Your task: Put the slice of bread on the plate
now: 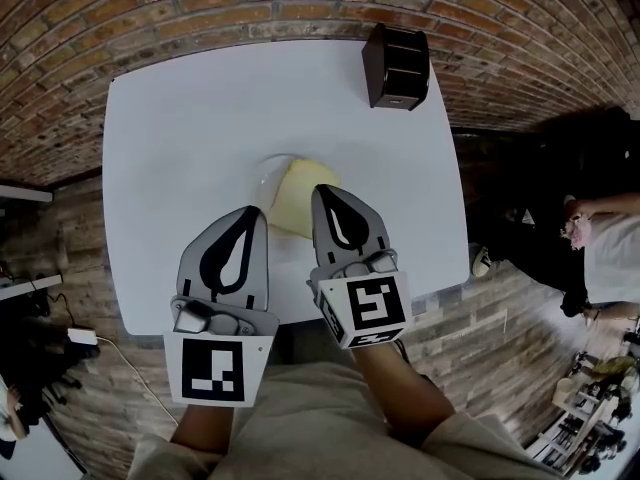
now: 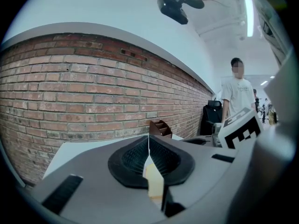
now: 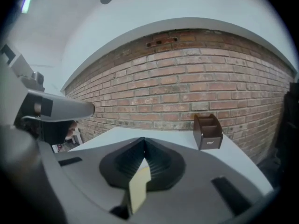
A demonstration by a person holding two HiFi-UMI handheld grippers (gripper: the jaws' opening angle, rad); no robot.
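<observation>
— Bread slice (image 1: 292, 200): where do we find it?
— We see it lying flat on the plate (image 1: 266, 176), covering the plate's right side, with the rim showing at its left. Both sit near the middle of the white table (image 1: 200, 118).
— And our tools?
— We hold the left gripper (image 1: 256, 211) with its jaws together and nothing between them, its tip just beside the slice's near-left edge. The right gripper (image 1: 322, 190) has its jaws pressed together too, empty, its tip over the slice's right edge; we cannot tell whether it touches. Through the gap behind each pair of jaws we glimpse pale yellow bread below.
— Anything else?
— A dark brown organiser box (image 1: 397, 66) stands at the table's far right corner, well apart from the plate.
</observation>
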